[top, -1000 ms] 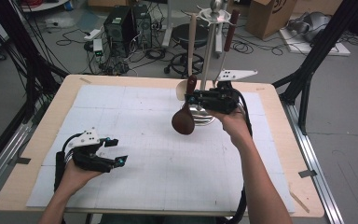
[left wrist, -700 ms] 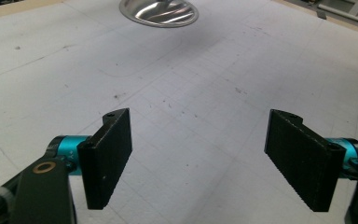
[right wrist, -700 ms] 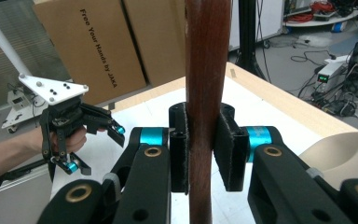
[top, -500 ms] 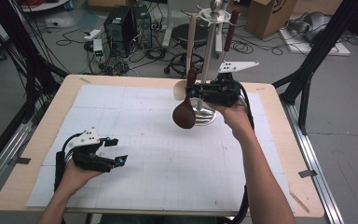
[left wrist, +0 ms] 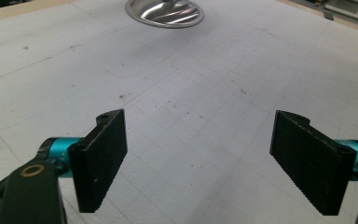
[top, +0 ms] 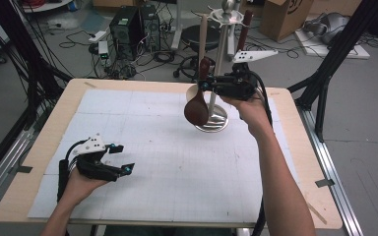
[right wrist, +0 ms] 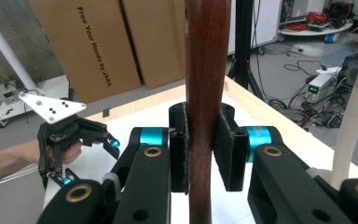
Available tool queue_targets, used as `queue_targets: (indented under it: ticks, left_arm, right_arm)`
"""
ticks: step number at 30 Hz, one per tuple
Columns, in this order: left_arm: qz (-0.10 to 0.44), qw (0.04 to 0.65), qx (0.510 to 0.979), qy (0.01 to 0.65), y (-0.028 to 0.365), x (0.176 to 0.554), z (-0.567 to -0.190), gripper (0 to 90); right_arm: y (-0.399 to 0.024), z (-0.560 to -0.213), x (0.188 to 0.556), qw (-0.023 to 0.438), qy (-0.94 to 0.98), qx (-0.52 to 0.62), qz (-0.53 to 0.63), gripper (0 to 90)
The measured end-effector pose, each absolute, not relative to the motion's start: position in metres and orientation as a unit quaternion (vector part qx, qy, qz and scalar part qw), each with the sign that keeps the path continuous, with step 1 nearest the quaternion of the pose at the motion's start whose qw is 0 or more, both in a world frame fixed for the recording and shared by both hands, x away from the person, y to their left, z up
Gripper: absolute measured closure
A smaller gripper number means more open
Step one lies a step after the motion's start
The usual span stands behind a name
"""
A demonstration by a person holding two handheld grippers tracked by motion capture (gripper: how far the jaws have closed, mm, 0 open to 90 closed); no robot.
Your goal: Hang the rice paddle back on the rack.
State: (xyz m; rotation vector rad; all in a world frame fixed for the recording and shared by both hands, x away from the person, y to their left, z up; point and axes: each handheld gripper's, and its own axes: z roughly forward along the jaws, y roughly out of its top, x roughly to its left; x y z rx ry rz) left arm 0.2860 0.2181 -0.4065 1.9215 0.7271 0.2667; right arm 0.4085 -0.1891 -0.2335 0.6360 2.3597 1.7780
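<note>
Since a second ago the right gripper [top: 207,87] has lifted the dark wooden spoon [top: 197,109] a little higher beside the utensil stand [top: 220,64], while the left gripper [top: 121,158] has stayed low over the white mat [top: 142,147] with its jaws just opening a touch wider.

Nearest the person, that left gripper rests in the hand at the mat's near left corner, jaws spread wide with nothing between them; in the left gripper view its pads [left wrist: 100,163] frame bare mat, with the stand's shiny base [left wrist: 164,13] far ahead.

Farther off, the right gripper is clamped on the spoon's handle [right wrist: 206,107], pads pressing both sides. The spoon's long axis runs near upright, bowl hanging below the jaws over the stand's base, handle top rising toward the hook ring. The right hand is the one at the stand; the left is well apart from it.
</note>
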Motion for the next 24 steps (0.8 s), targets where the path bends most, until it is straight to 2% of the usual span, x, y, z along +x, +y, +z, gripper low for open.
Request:
queue_targets:
  ticks: [24]
  left_arm:
    - [0.115, 0.505, 0.799, 0.305, 0.2177, 0.287, -0.4071, 10.4]
  right_arm:
    - [-0.1961, -0.2248, 0.4167, 0.063, 0.777, 0.22, 0.586, 77.3]
